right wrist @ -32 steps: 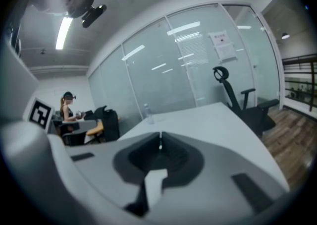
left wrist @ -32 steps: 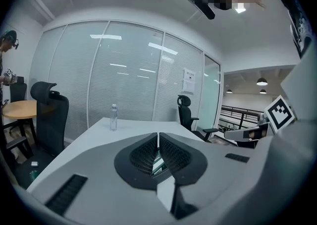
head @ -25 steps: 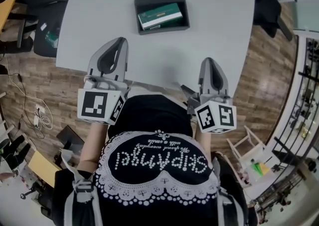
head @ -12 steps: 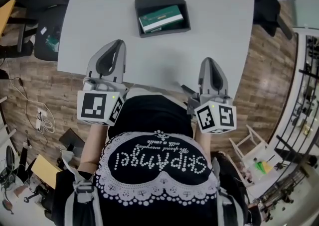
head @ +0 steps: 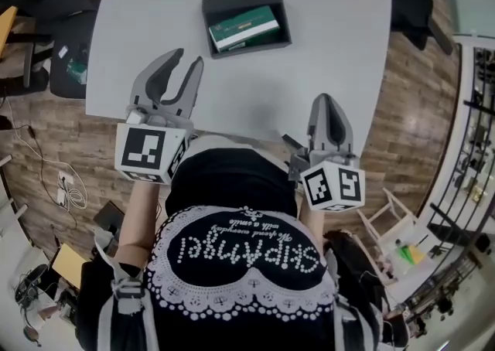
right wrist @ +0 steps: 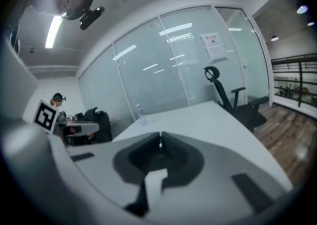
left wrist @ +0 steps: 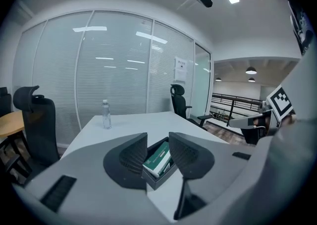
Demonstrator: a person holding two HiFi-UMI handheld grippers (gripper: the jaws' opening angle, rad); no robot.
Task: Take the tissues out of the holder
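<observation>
Left gripper (head: 189, 58) opened its jaws; only gripper views show bottle (left wrist: 106, 114).

bright ceiling light; fisheye edges dark; slightly soft

Your left grey plastic two-jaw gripper (head: 189, 60) reaches forward, tipped slightly downward. Its jaws have just been opening and now stand apart, the pads pressing on nothing. Your right grey plastic two-jaw gripper (head: 326, 100) is held level with it, well apart, jaws closed together. Your bare left forearm (head: 138, 214) extends straight behind its gripper.
</observation>
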